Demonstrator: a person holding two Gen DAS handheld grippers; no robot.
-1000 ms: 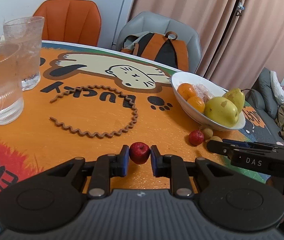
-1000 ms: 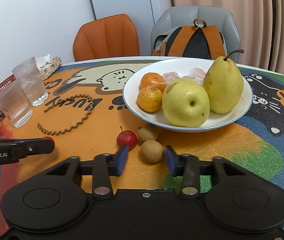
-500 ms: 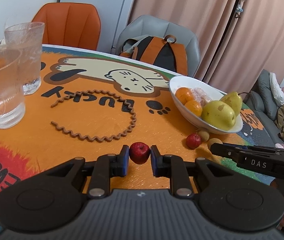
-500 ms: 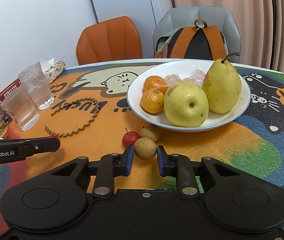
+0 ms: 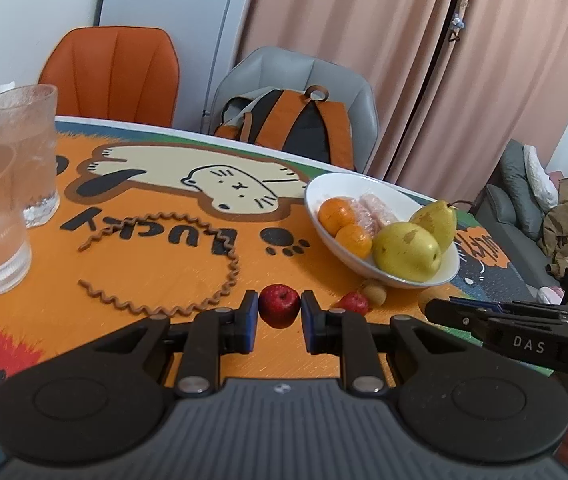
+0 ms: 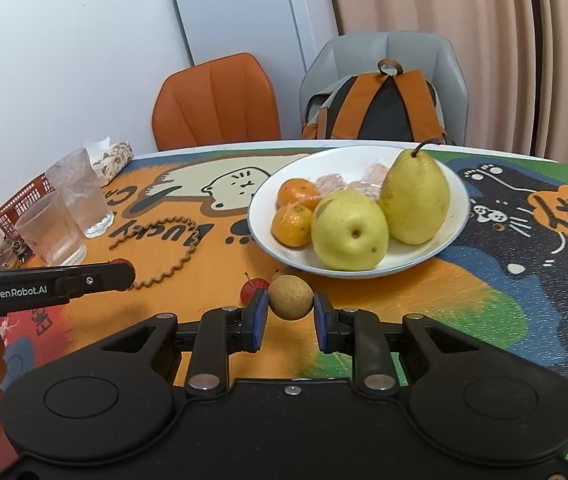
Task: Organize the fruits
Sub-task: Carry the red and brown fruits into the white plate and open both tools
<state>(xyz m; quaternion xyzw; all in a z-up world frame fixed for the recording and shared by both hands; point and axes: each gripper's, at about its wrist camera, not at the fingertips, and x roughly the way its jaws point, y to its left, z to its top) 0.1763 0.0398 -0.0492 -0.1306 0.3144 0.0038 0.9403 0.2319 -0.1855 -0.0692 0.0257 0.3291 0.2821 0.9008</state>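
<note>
My left gripper (image 5: 280, 316) is shut on a small red apple (image 5: 279, 305) and holds it above the table. My right gripper (image 6: 290, 314) is shut on a small brown round fruit (image 6: 291, 297), lifted just in front of the white bowl (image 6: 454, 196). The bowl holds two oranges (image 6: 294, 224), a yellow apple (image 6: 349, 236), a pear (image 6: 414, 200) and wrapped pieces. Another small red fruit (image 6: 253, 289) and a second brown fruit (image 5: 376, 293) lie on the table by the bowl's near rim. The bowl also shows in the left wrist view (image 5: 364, 264).
Two drinking glasses (image 5: 20, 152) stand at the left of the table. A brown wavy ring trivet (image 5: 172, 264) lies in the middle. An orange chair (image 5: 112, 76) and a grey chair with a backpack (image 5: 296, 128) stand behind the table.
My right gripper closed on the brown fruit and lifted it off the table. My left gripper rose and drew back with the red apple still held.
</note>
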